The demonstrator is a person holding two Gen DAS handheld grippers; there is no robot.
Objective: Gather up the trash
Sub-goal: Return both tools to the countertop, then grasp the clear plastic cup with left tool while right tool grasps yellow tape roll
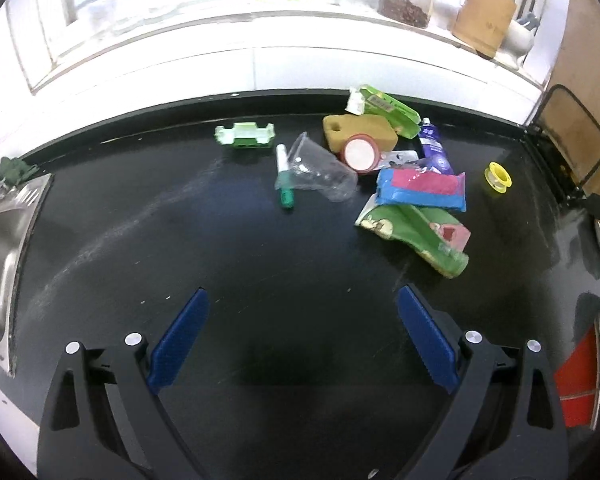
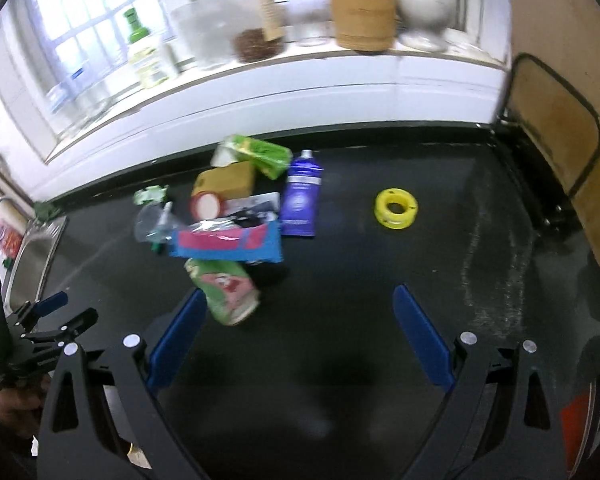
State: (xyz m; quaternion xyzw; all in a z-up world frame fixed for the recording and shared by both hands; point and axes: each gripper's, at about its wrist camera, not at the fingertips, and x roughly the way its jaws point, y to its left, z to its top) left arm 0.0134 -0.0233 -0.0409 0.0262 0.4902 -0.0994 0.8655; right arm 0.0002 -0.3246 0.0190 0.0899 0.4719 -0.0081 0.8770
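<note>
A heap of trash lies on the black counter point(image 1: 180, 240): a clear plastic cup point(image 1: 322, 170), a green marker point(image 1: 285, 184), a blue and pink packet point(image 1: 422, 189), a green and pink pouch point(image 1: 420, 236), a sponge point(image 1: 358, 130), a red-rimmed lid point(image 1: 360, 154), a purple tube point(image 1: 434, 150) and a green wrapper point(image 1: 388, 108). My left gripper point(image 1: 302, 308) hangs open, well short of the heap. My right gripper point(image 2: 300, 304) is open too, its left finger beside the green and pink pouch point(image 2: 224, 292). The left gripper point(image 2: 66, 308) also shows at the right wrist view's lower left.
A yellow tape spool point(image 2: 395, 208) lies apart on the right. A green plastic tray point(image 1: 246, 136) sits near the back wall. A steel sink point(image 1: 0, 248) is at the left edge. A wooden board in a rack point(image 2: 556, 140) stands at the right. Jars line the sill.
</note>
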